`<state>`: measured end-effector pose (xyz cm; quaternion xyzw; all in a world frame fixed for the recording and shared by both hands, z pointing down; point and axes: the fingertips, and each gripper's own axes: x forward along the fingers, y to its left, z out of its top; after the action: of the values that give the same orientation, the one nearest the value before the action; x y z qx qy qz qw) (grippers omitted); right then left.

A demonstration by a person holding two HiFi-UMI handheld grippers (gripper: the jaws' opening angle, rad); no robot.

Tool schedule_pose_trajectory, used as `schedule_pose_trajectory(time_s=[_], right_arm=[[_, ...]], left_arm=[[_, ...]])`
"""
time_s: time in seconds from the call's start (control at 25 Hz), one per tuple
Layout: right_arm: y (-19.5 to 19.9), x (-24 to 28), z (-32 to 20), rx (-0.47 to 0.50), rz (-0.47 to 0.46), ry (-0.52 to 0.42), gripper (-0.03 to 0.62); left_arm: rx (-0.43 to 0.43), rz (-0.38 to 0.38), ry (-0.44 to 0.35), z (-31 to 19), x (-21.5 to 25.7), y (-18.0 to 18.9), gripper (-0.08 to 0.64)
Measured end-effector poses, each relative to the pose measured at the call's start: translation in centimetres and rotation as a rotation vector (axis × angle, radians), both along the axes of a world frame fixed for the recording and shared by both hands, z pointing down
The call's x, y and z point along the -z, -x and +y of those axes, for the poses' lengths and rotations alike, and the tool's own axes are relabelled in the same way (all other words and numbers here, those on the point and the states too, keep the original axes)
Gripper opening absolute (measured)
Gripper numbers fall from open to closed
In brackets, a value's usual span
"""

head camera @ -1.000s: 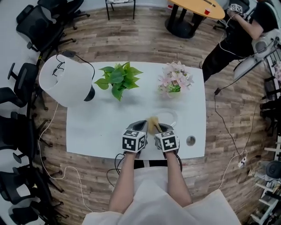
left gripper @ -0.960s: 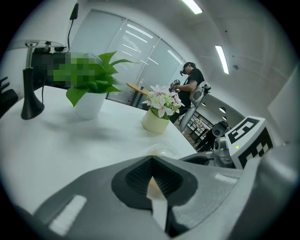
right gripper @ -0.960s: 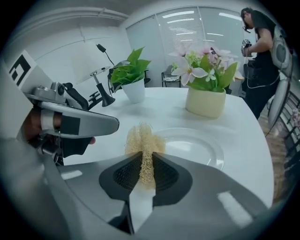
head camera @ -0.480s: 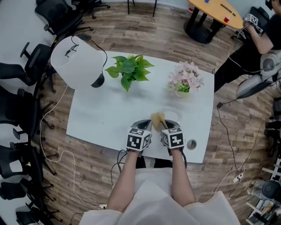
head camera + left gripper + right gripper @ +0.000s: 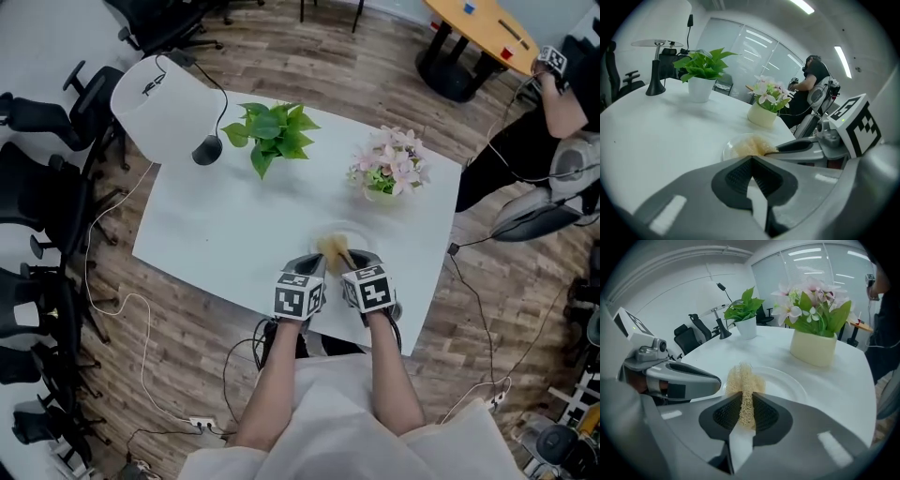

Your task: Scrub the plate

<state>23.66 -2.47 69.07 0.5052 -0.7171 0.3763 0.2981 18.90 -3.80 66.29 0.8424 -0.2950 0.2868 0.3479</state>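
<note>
White table (image 5: 216, 234), lamp (image 5: 208, 150), leafy potted plant (image 5: 272, 136), pink flowers (image 5: 389, 167), clear plate (image 5: 783, 383)

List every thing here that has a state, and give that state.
Plate: flat on the table.
Loofah scrubber: clamped, tip over the plate.
Right gripper: shut on the loofah scrubber.
Left gripper: shut, empty.
Potted plant: upright.
Flower pot: upright.

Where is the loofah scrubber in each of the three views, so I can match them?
Head view: the loofah scrubber is lower centre, just ahead of the right gripper.
Left gripper view: the scrubber is centre, over the plate, just past the jaws.
Right gripper view: the scrubber is centre, clamped in the right gripper's jaws.
Shared landmark: the pink flower pot, beyond the scrubber in all three.
</note>
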Motion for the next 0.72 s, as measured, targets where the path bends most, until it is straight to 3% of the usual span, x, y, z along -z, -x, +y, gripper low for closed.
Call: schedule_pose_trajectory(time_s=[0.36, 0.72], right_arm=[[-3.2, 0.0, 0.2, 0.098, 0.037, -0.015, 0.086], [-8.1, 0.7, -1.4, 0.084, 0.084, -0.051, 0.086]], left_arm=[[0.079, -0.003, -0.020, -1.4, -1.0, -1.7, 0.000], [0.137, -0.030, 0.014, -0.7, -2.8, -0.6, 0.000]])
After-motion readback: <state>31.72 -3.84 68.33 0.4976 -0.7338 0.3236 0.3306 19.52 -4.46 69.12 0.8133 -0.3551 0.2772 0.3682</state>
